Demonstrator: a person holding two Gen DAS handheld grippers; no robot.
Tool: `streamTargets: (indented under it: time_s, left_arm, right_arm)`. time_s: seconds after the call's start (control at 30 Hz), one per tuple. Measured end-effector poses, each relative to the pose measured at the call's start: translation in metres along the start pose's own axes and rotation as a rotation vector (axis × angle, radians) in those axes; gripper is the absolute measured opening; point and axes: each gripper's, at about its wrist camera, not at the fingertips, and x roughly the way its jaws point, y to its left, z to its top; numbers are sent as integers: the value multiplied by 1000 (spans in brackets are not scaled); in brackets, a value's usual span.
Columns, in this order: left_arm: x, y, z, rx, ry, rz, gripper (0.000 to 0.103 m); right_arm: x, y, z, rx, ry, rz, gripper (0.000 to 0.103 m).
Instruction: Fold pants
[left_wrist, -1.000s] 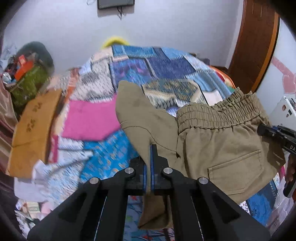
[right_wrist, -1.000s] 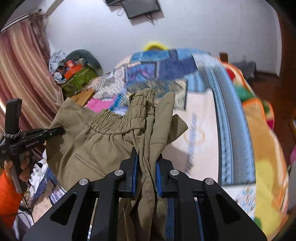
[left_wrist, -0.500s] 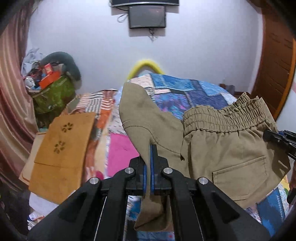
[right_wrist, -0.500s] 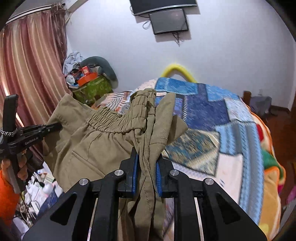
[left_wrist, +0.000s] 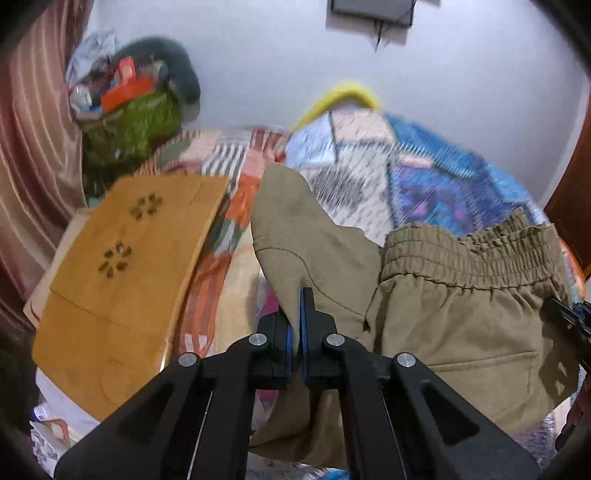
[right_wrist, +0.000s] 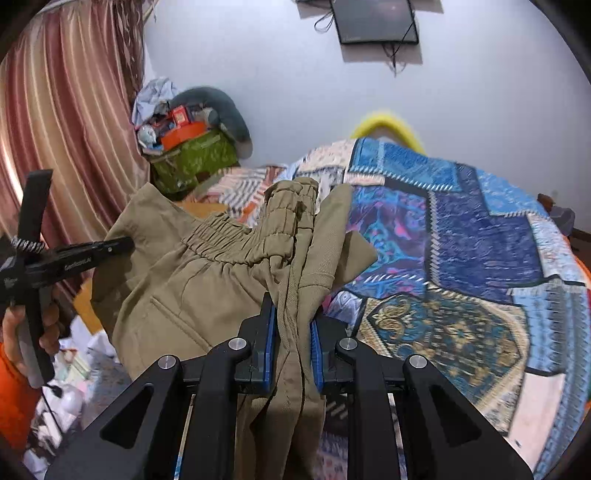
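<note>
The khaki pants (left_wrist: 454, 325) hang in the air above the bed, stretched between both grippers, elastic waistband up and a back pocket facing the left wrist camera. My left gripper (left_wrist: 298, 295) is shut on one edge of the fabric. My right gripper (right_wrist: 292, 310) is shut on a bunched fold of the pants (right_wrist: 207, 280) at the other side of the waistband. The right gripper's tip shows at the right edge of the left wrist view (left_wrist: 569, 321). The left gripper shows at the left of the right wrist view (right_wrist: 125, 243).
A patchwork quilt (right_wrist: 480, 258) covers the bed (left_wrist: 424, 177). A tan cardboard sheet (left_wrist: 122, 266) lies at the bed's left side. A green bag with clutter (right_wrist: 192, 158) stands by the pink curtain (right_wrist: 66, 110). A screen (right_wrist: 376, 20) hangs on the white wall.
Both grippers have lifted and tilted up with the pants held between them; more of the wall and the screen came into view. Both grips are unchanged.
</note>
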Motion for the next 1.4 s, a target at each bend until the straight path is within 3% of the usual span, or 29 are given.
streamTargets:
  time_s: [0.17, 0.3, 0.33, 0.4, 0.47, 0.6, 0.7, 1.0, 1.2, 1.4]
  left_arm:
    - [68, 13, -26, 19, 158, 37, 5]
    - [93, 24, -45, 15, 211, 80, 23]
    - [95, 28, -48, -7, 218, 70, 27]
    - [94, 35, -50, -75, 226, 42, 29]
    - [88, 40, -51, -116, 248, 10, 31]
    - [68, 34, -49, -79, 285, 61, 45]
    - [40, 26, -48, 5, 262, 146, 45]
    - [-117, -3, -44, 92, 36, 90, 45]
    - [-236, -31, -50, 113, -169, 17, 45]
    - [-344, -53, -78, 129, -383, -59, 45]
  right_arm:
    - [43, -2, -16, -9, 103, -1, 15]
    - [65, -8, -33, -20, 194, -37, 18]
    - [65, -10, -36, -18, 200, -49, 24]
    - [63, -15, -38, 1, 207, -62, 34]
    - [60, -19, -38, 13, 219, -98, 52]
    - [46, -13, -37, -2, 243, -146, 63]
    - [23, -5, -32, -25, 217, -147, 63]
    - [-76, 34, -6, -44, 42, -105, 63]
    - [-164, 70, 3, -86, -121, -78, 63]
    - [-254, 106, -3, -121, -300, -42, 63]
